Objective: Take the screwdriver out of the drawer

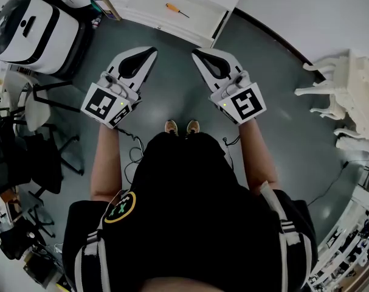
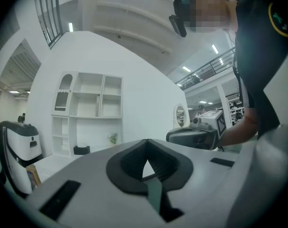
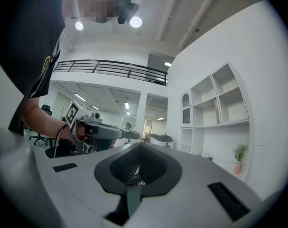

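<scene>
An orange-handled screwdriver lies on a white cabinet at the far side of the grey floor; whether it rests in a drawer I cannot tell. I stand back from it with both grippers held level in front of me. My left gripper is shut and empty, its tips meeting at the left gripper in its own view. My right gripper is also shut with nothing in it, the right gripper showing closed tips. Each gripper sees the other beside it.
A white machine stands at the upper left, black chairs along the left. Ornate white furniture lies at the right. A cable trails on the floor by my feet. White shelving stands against a far wall.
</scene>
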